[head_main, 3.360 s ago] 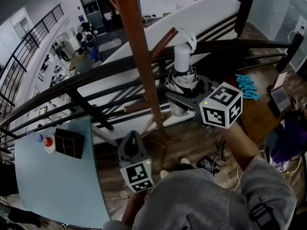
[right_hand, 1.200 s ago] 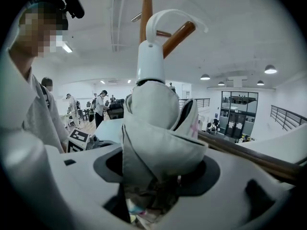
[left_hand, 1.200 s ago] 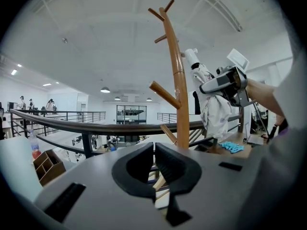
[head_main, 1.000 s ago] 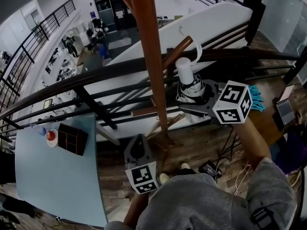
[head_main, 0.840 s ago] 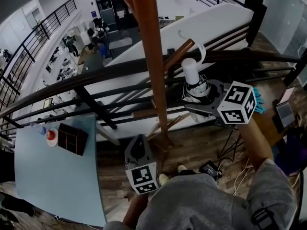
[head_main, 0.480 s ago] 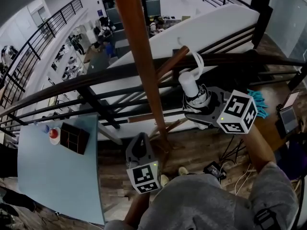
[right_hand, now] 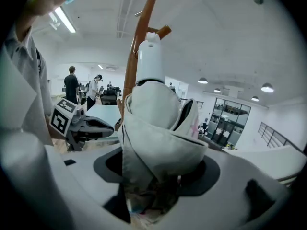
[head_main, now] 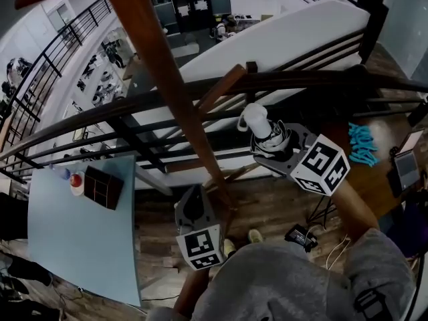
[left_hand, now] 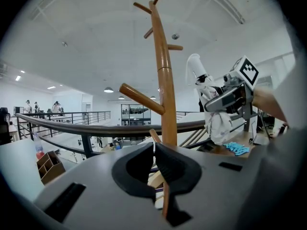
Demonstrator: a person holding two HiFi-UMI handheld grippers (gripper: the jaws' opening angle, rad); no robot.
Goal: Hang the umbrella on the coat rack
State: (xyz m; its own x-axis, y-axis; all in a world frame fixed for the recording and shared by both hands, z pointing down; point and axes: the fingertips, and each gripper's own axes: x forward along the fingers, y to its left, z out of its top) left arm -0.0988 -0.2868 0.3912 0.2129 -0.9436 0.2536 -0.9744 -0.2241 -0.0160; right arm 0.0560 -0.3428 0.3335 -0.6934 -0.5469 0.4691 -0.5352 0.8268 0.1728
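A folded white umbrella (head_main: 266, 136) with a stubby white handle (head_main: 257, 118) stands upright in my right gripper (head_main: 275, 150), which is shut on its bunched fabric (right_hand: 152, 123). The brown wooden coat rack (head_main: 164, 79) rises to its left, and the handle sits just below and right of a slanted peg (head_main: 221, 90), apart from it. In the left gripper view the umbrella (left_hand: 211, 109) is to the right of the pole (left_hand: 168, 95), clear of the near peg (left_hand: 141, 98). My left gripper (head_main: 191, 199) hangs low by the rack's base, shut and holding nothing (left_hand: 153, 150).
A dark railing (head_main: 301, 82) runs behind the rack over an open drop. A pale blue table (head_main: 67, 246) at the left carries a black box (head_main: 102, 187). Teal gloves (head_main: 364, 144) and a tablet (head_main: 408, 164) lie on a desk at the right. Cables lie on the wood floor.
The umbrella's handle has come down from beside the peg's tip to below it. Its white strap loop no longer stands up by the peg. The left gripper has stayed put.
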